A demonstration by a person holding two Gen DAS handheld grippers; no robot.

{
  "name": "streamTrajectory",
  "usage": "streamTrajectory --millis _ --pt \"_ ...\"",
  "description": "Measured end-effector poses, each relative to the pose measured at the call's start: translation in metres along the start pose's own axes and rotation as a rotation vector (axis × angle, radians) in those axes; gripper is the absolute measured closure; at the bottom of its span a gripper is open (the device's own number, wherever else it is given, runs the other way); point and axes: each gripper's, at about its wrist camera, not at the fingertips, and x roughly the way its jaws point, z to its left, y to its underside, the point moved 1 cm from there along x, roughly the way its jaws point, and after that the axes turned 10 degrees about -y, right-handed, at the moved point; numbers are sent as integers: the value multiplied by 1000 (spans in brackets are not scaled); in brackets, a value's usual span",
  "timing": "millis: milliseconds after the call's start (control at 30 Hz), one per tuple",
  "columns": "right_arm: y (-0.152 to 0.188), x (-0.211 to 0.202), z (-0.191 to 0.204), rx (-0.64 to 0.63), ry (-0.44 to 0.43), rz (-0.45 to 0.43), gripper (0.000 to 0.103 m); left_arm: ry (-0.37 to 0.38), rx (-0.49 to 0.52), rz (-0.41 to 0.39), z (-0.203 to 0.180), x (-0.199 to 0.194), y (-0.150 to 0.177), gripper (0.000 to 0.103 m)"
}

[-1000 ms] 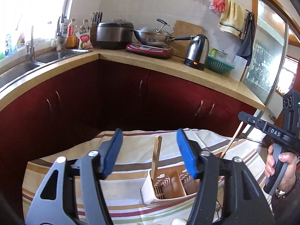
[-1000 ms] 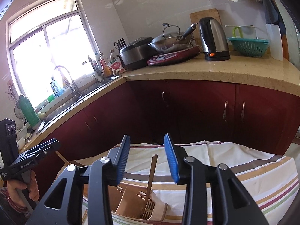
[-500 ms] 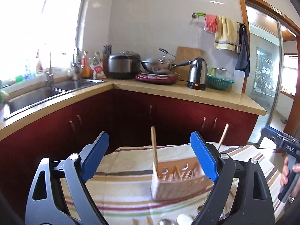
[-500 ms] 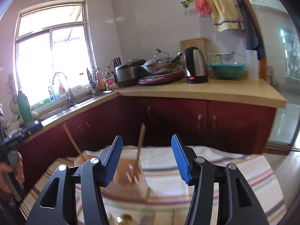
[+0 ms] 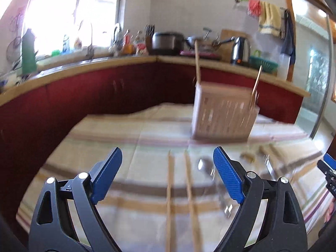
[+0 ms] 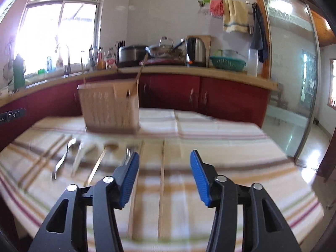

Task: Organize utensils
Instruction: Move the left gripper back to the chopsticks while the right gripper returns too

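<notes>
Left tool gaping, right tool closing, both empty: straddle one chopstick, seemingly separate, before pinching.

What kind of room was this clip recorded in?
A home kitchen, most likely. An electric kettle, a lidded wok and a sink tap by the window sit along a corner countertop over red cabinets, and towels hang on a wall rail.
</notes>
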Motion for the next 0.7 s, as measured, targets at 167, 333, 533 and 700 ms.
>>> streamTrajectory --millis 167,333,533,700 --pt "26 1 -2 69 -35 47 68 -25 -19 46 10 -8 43 19" --pt "45 7 -3 99 -53 76 76 -53 3 46 14 -17 71 24" --pt "60 12 -5 112 -47 103 81 -45 9 81 14 -18 93 31" --pt "64 9 -5 109 -36 101 86 -33 16 105 12 -18 105 38"
